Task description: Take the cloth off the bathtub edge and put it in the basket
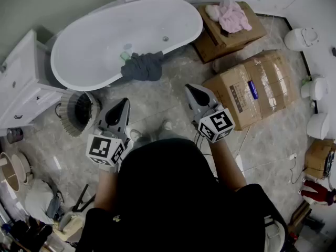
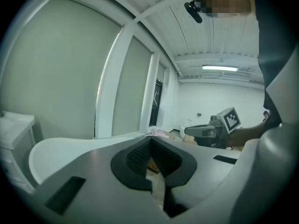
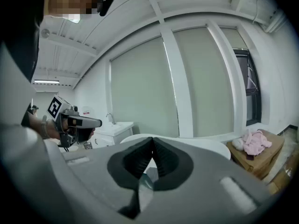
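A dark grey cloth [image 1: 143, 66] hangs over the near edge of the white bathtub [image 1: 100, 46]. A round woven basket [image 1: 77, 111] stands on the floor just left of the tub's near end. My left gripper [image 1: 125, 102] hovers over the floor beside the basket, short of the cloth, its jaws shut on nothing. My right gripper [image 1: 189, 88] is to the right of the cloth, also shut and empty. In the left gripper view the pads [image 2: 140, 155] meet, with the right gripper [image 2: 212, 129] beyond. The right gripper view shows its fingertips [image 3: 152, 140] together before the tub [image 3: 205, 146].
A white vanity cabinet [image 1: 21, 83] stands left of the tub. An open box holding pink cloth [image 1: 231, 16] and a taped cardboard box [image 1: 252, 88] sit to the right. White toilets [image 1: 302, 38] line the right wall. The person's dark torso fills the lower middle.
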Demonstrator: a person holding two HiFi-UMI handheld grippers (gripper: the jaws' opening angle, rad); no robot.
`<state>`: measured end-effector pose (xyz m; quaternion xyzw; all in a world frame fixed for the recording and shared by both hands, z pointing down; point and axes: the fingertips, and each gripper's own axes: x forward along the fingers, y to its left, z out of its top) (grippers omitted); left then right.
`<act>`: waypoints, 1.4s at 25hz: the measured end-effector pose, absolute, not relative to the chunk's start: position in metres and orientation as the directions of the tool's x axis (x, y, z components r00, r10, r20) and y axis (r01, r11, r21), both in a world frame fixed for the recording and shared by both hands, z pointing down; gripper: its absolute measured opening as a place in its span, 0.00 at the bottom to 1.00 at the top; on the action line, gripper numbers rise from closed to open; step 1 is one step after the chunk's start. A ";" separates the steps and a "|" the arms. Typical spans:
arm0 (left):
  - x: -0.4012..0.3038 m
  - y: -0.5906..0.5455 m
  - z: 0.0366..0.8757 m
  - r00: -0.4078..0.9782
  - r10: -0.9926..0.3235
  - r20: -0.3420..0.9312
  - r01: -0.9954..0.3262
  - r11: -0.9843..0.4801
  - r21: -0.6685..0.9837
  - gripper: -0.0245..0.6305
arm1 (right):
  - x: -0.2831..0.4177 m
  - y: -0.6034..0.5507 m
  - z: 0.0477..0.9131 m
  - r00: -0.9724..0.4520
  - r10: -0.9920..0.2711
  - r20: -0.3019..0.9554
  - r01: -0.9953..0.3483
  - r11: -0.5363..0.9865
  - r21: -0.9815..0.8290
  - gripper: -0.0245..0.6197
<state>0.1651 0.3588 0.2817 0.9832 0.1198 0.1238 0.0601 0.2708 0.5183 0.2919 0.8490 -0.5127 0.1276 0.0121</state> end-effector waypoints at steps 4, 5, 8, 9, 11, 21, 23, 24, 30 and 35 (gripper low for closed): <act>0.172 0.372 0.283 0.942 0.236 0.237 0.206 -0.968 0.146 0.06 | 0.279 0.532 0.291 0.434 -0.873 0.222 -0.875 -0.467 -0.127 0.03; 0.174 0.375 0.284 0.942 0.231 0.242 0.201 -0.969 0.142 0.06 | 0.282 0.536 0.292 0.431 -0.875 0.220 -0.876 -0.464 -0.130 0.03; 0.181 0.382 0.287 0.943 0.204 0.263 0.176 -0.976 0.127 0.06 | 0.294 0.548 0.293 0.417 -0.886 0.206 -0.881 -0.449 -0.150 0.03; 0.183 0.384 0.288 0.943 0.194 0.270 0.165 -0.978 0.124 0.06 | 0.298 0.550 0.294 0.409 -0.891 0.200 -0.883 -0.441 -0.160 0.03; 0.186 0.387 0.291 0.943 0.175 0.282 0.147 -0.982 0.120 0.06 | 0.305 0.553 0.297 0.390 -0.900 0.195 -0.890 -0.423 -0.173 0.03; 0.208 0.357 0.325 0.932 0.119 0.343 0.067 -0.985 0.159 0.06 | 0.344 0.514 0.336 0.312 -0.916 0.253 -0.904 -0.368 -0.218 0.03; 0.219 0.340 0.331 0.932 0.114 0.343 0.058 -0.984 0.170 0.06 | 0.355 0.497 0.344 0.304 -0.913 0.271 -0.905 -0.366 -0.218 0.03; 0.226 0.329 0.334 0.933 0.113 0.342 0.054 -0.983 0.176 0.06 | 0.362 0.487 0.348 0.302 -0.911 0.280 -0.905 -0.366 -0.217 0.03; 0.272 0.259 0.346 0.933 0.125 0.337 0.057 -0.977 0.204 0.06 | 0.406 0.423 0.364 0.292 -0.894 0.341 -0.902 -0.376 -0.211 0.03; 0.303 0.185 0.361 0.926 0.131 0.354 0.048 -0.971 0.234 0.06 | 0.441 0.361 0.377 0.290 -0.877 0.383 -0.895 -0.390 -0.215 0.03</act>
